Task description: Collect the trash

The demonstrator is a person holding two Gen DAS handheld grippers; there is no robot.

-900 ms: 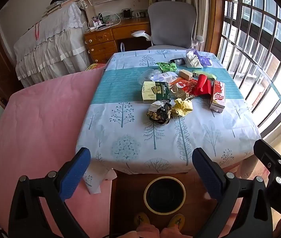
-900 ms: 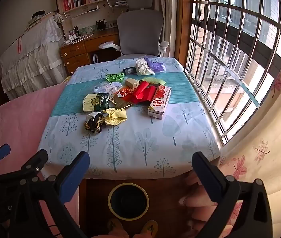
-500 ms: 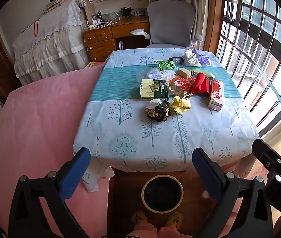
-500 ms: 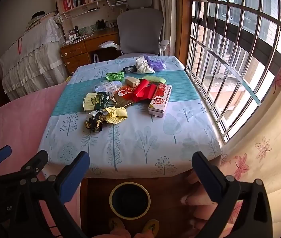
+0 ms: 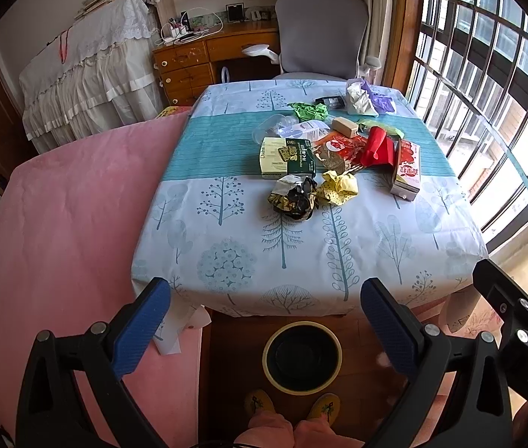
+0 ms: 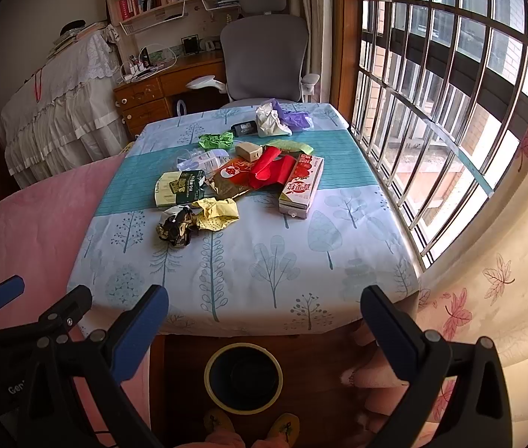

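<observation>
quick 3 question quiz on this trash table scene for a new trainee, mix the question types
1. True or false: the left claw is shut on a wrapper.
2. Multiple choice: where is the bin? A) on the table B) on the floor in front of the table's near edge C) on the grey chair
3. Short answer: which crumpled piece lies right beside the black and gold wrapper?

Key
1. False: both it and the right claw are open and empty, short of the table.
2. B
3. The yellow wrapper.
</observation>
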